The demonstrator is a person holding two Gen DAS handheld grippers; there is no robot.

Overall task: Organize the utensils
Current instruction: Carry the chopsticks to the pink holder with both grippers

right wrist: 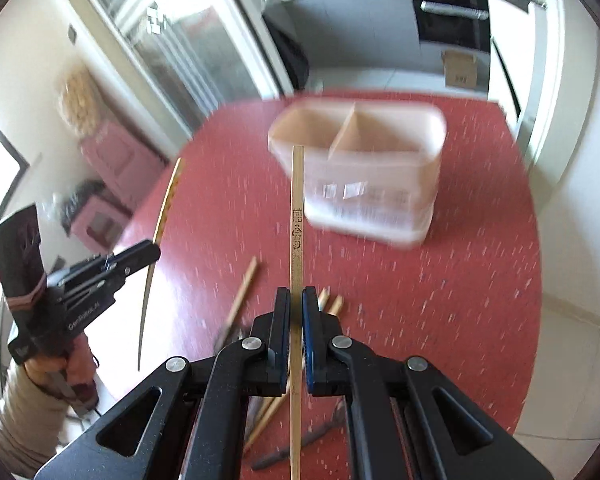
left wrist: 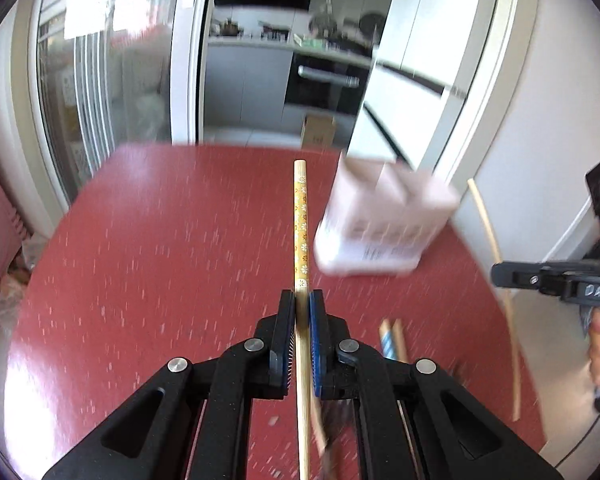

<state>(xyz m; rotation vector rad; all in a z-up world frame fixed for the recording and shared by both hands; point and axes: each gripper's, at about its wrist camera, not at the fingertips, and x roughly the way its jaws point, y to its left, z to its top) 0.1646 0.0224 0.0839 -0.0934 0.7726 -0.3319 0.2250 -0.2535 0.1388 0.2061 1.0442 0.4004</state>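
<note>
Jaws on both grippers are closed on a chopstick each. The left gripper [left wrist: 302, 300] pinches a flower-patterned chopstick [left wrist: 301, 216] partway along, the decorated end pointing forward over the red tabletop [left wrist: 160, 240]. The right gripper [right wrist: 296, 296] clamps a plain chopstick [right wrist: 297, 208] with dark marks on it, its tip reaching toward the holder [right wrist: 364, 176].

That holder, a pale pink box split into compartments, stands upright on the tabletop toward the far edge, blurred in both views. From the left wrist view it sits just right of the patterned chopstick's line.

More chopsticks [right wrist: 244, 288] lie loose on the tabletop near the front edge, under and beside the right gripper, some crossing each other. A dark utensil [right wrist: 296, 444] lies among them; I cannot tell what it is.

Both grippers hang above the tabletop, well apart.
</note>
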